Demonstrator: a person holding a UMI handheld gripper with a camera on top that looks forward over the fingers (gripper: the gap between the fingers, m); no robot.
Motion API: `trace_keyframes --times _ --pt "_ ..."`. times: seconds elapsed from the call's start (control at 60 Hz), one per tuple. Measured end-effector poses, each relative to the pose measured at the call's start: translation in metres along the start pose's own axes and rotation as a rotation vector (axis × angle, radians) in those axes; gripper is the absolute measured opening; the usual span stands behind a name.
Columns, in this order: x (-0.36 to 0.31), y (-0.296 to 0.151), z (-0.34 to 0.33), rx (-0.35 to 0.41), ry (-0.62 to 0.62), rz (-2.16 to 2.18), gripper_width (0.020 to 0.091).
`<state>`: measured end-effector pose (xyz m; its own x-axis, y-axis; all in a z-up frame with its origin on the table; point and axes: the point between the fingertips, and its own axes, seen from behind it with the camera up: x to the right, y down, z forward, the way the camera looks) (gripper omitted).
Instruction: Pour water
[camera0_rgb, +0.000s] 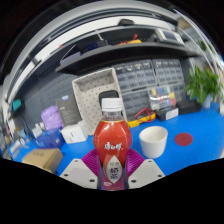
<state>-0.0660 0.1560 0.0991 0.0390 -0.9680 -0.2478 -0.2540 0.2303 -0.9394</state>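
Upright, white-capped red bottle (113, 140) clamped between jaws, white cup (153, 141) beside

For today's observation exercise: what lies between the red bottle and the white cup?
Nothing: bare blue table separates the bottle, held in the gripper, from the cup, as the gripper view shows.

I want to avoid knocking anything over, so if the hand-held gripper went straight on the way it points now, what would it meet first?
Nothing new right away: the hand-held gripper already has the clear plastic bottle of red drink with a white cap between its fingers. Beyond the bottle the blue table looks free, though depth is unclear. The white cup stands off to one side.
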Motion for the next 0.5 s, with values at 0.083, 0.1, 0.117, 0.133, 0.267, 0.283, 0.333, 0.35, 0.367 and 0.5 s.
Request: trace_keyframes --times 0.083,0.1,0.117,0.133,0.267,0.283,0.333,0.35,0.367,0.5 --pt "-0.026 0.0 0.02 -0.033 -0.055 0.174 0.0304" --pt "-0.03 0.0 0.024 -0.041 -0.064 0.21 0.0305" --pt "-0.034 -0.001 0.029 -0.049 -0.069 0.252 0.0305" --pt "-0.037 -0.001 0.033 -0.057 -0.073 0.295 0.0306" --pt "-0.047 -0.019 0.062 -0.068 -0.088 0.636 0.0306" --pt "-0.047 -0.022 0.065 -0.066 -0.087 0.682 0.0307" --pt "-0.044 -0.032 0.072 -0.059 -0.095 0.82 0.0306" --pt "-0.045 -0.035 0.071 -0.054 -0.093 0.864 0.0306" --pt "-0.044 -0.039 0.073 -0.048 -0.093 0.907 0.0307" --pt "-0.029 -0.059 0.082 -0.024 -0.093 1.186 0.0305"
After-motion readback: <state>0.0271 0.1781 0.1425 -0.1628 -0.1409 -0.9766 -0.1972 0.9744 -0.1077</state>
